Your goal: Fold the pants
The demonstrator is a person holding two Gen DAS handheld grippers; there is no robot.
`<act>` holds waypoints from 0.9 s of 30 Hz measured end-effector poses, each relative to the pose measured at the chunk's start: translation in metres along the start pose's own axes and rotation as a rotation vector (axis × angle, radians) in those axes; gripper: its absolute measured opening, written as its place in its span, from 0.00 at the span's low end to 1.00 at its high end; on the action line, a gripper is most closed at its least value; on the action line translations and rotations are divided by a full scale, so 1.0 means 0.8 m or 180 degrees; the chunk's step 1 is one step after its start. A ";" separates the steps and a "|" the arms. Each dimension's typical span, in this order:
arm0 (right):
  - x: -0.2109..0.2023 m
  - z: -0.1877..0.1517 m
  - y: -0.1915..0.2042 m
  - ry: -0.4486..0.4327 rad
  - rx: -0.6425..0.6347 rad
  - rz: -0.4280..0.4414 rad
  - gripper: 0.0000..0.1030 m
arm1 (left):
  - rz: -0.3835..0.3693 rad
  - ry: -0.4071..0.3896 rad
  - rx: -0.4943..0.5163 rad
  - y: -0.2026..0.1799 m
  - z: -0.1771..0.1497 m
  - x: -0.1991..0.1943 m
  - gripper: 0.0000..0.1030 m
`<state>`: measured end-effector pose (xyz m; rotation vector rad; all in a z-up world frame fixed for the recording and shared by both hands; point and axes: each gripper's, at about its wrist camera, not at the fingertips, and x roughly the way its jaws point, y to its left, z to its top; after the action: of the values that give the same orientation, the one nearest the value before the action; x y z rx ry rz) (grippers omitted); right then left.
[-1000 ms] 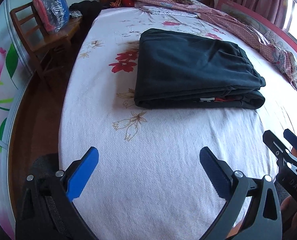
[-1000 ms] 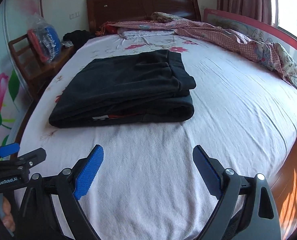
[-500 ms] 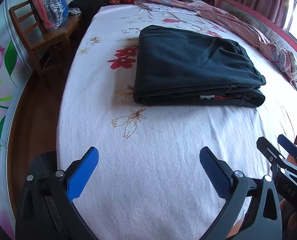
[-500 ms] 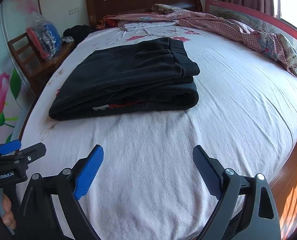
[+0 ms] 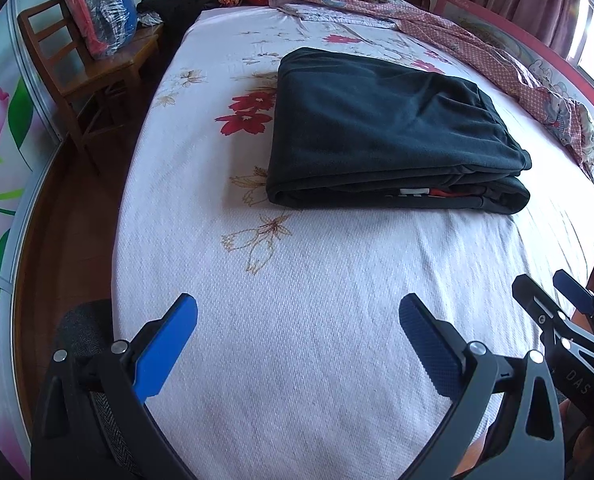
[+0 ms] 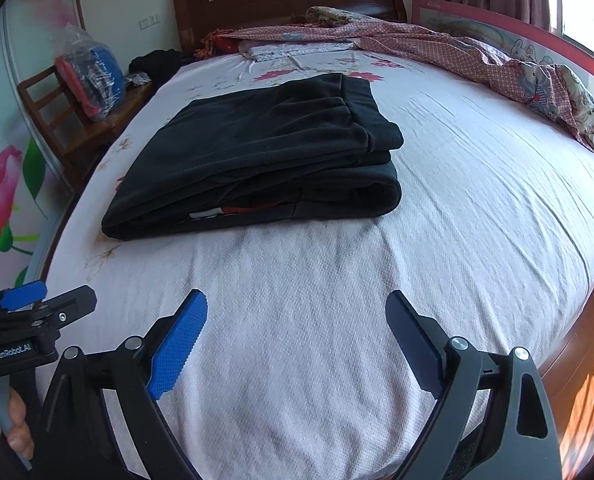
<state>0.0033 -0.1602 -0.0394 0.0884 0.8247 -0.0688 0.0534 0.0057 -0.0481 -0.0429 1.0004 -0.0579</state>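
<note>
The black pants (image 5: 385,128) lie folded in a flat stack on the white flowered bed sheet (image 5: 297,300); they also show in the right wrist view (image 6: 265,152). A white and red label peeks out of the near folded edge. My left gripper (image 5: 297,316) is open and empty, above the sheet, well short of the pants. My right gripper (image 6: 297,312) is open and empty, also short of the pants. Each gripper shows at the edge of the other's view.
A wooden chair (image 5: 81,76) with a plastic bag of clothes (image 5: 101,20) stands left of the bed. A crumpled pink checked blanket (image 6: 477,60) lies along the right side and head of the bed. The wooden headboard (image 6: 289,0) is behind.
Both grippers stay open and empty. The views shift slightly, and the pants stack sits a little lower and nearer in the right wrist view.
</note>
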 end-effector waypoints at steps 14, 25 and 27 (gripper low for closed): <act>0.001 -0.001 0.000 0.0022 0.0026 0.0035 0.87 | -0.0001 0.0007 0.0003 0.000 0.000 0.001 0.98; 0.000 0.000 0.000 0.0030 0.0035 0.0057 0.87 | -0.0004 0.0019 0.0008 -0.001 -0.001 0.003 0.98; -0.001 0.000 0.000 0.0023 0.0041 0.0062 0.87 | 0.0003 0.0014 0.0008 -0.001 -0.001 0.003 0.98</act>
<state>0.0025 -0.1601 -0.0388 0.1088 0.8306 -0.0554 0.0541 0.0047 -0.0502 -0.0402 1.0047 -0.0584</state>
